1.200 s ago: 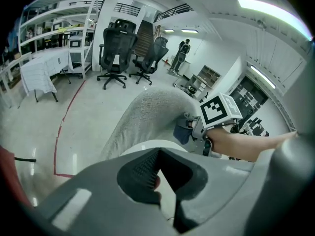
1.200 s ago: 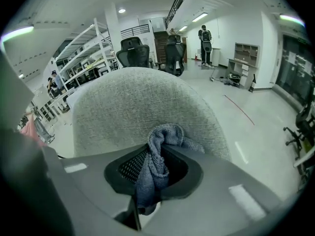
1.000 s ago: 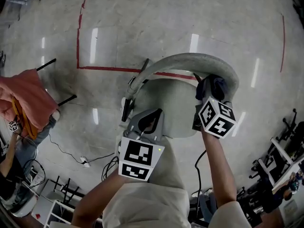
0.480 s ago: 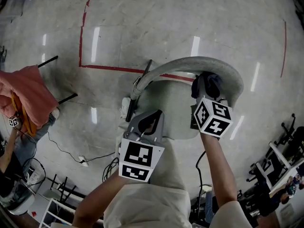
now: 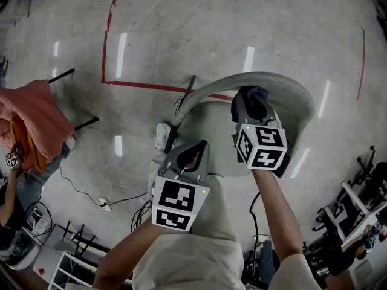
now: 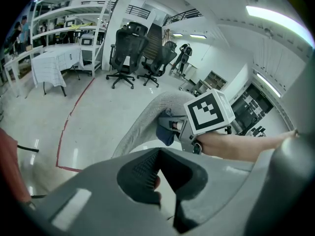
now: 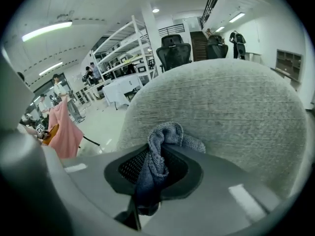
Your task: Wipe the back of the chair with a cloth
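The right gripper (image 5: 248, 106) is closed firmly on the soft, light cloth (image 7: 161, 149), best held at its bunched middle against the chair back (image 7: 226, 107), while the left gripper (image 6: 158, 155) is closed and empty.

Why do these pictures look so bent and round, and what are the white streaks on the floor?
Head view: the streaks look like lamp glare on the shiny floor, and the red line bows. Left gripper view: wide-angle lens, dark rounded corners, shelves curve. Right gripper view: same round frame; cloth and chair back look sharp.
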Available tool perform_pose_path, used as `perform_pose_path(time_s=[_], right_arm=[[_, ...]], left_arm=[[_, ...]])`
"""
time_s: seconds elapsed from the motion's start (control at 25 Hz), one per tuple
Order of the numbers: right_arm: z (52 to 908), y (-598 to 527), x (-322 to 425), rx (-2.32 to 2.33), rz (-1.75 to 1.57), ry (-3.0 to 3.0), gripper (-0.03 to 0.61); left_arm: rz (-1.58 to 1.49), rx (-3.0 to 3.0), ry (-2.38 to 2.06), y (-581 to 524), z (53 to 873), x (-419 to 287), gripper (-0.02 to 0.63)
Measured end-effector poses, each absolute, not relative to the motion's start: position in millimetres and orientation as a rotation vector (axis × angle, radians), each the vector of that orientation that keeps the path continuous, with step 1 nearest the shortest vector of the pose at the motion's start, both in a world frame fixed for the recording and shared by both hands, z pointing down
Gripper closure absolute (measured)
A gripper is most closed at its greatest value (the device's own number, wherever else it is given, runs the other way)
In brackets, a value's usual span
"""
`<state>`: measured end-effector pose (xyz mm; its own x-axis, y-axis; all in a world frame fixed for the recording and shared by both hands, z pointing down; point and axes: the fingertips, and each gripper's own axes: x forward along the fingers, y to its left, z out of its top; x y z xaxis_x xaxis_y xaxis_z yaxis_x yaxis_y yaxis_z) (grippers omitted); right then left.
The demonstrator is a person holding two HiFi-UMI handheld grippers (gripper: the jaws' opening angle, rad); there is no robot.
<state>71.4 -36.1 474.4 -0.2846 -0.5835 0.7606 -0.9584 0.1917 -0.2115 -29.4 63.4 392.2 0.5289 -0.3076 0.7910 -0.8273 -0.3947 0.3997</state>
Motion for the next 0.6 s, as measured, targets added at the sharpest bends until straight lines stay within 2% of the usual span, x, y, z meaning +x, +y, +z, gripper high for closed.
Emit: perform_pose_path(time_s=[0.6], right_arm=[[477,-21,8,1.271,0.923,-2.039,0.5]], left_arm=[[0.802,1.946,-0.921,77,390,-64,0.614]])
